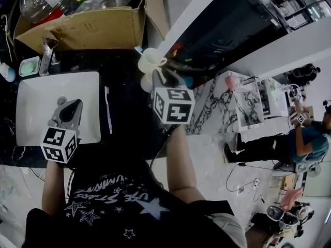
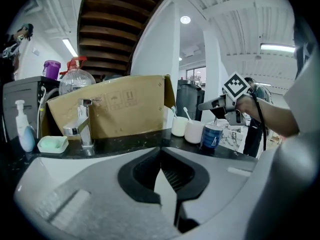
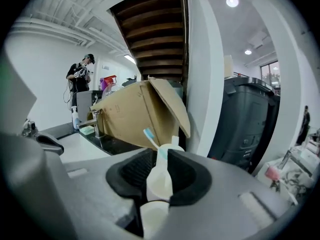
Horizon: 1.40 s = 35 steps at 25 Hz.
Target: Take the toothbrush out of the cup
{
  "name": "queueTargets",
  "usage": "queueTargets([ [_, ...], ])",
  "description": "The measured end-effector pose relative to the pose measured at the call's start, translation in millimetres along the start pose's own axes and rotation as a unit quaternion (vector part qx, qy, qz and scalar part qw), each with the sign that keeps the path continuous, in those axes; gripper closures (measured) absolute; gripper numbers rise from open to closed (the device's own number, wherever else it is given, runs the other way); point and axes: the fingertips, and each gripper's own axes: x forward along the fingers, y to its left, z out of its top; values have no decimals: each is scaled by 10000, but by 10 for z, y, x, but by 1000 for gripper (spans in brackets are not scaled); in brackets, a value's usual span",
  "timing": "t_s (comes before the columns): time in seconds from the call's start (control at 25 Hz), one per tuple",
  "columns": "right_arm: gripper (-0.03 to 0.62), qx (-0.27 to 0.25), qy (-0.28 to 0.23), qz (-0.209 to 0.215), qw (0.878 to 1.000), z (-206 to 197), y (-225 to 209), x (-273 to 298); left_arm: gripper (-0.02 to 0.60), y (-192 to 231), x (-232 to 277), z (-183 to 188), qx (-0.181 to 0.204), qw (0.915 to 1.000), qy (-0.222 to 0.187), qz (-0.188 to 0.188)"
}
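Observation:
A white toothbrush (image 3: 160,176) with a blue bristle head stands in a pale cup (image 3: 152,216). My right gripper (image 3: 159,151) reaches around it: the handle rises between the two pads, which stand close on either side without a clear squeeze. In the head view the right gripper (image 1: 158,76) points at the white cups (image 1: 150,61) on the black counter. Another white toothbrush (image 1: 107,112) lies flat on the counter beside the sink. My left gripper (image 1: 76,105) hovers over the white sink (image 1: 31,107), shut and empty. From the left gripper (image 2: 160,151) view, the right gripper (image 2: 202,105) is above the cups (image 2: 194,131).
A blue cup (image 2: 211,135) stands right of the white cups. Behind them is an open cardboard box (image 1: 88,30) holding bottles. A chrome faucet (image 2: 82,126), a green soap dish (image 2: 52,144) and a pump bottle (image 2: 24,129) line the sink's back. A person (image 1: 305,138) stands far right.

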Motion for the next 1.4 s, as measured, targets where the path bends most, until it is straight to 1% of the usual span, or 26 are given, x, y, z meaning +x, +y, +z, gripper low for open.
queueTargets([
  [0.12, 491, -209, 94, 24, 9997, 0, -111, 154, 571, -23, 27, 30, -21, 9998, 13, 174],
  [0.36, 491, -433, 301, 246, 9983, -63, -191, 480, 571, -72, 52, 51, -124, 9985, 56, 528],
  [0.56, 491, -398, 539, 423, 9969, -110, -202, 687, 571, -114, 20, 14, -248, 9962, 108, 829],
  [0.72, 493, -495, 687, 590, 9947, -154, -167, 790, 571, -150, -65, -71, -442, 9931, 113, 1076],
  [0.84, 549, -449, 710, 668, 9942, -179, -157, 819, 571, -160, -159, -156, -604, 9902, 110, 1250],
  [0.88, 553, -412, 686, 683, 9945, -174, -161, 821, 571, -160, -182, -178, -641, 9896, 104, 1284],
  [1.04, 566, -137, 561, 742, 9956, -144, -147, 759, 571, -135, -258, -228, -697, 9889, 79, 1307],
  [1.16, 566, -12, 413, 780, 9961, -66, -115, 667, 571, -103, -292, -181, -657, 9901, 9, 1244],
  [1.4, 566, -9, 26, 552, 9985, 187, -97, 401, 571, -59, -289, -61, -501, 9941, -92, 954],
])
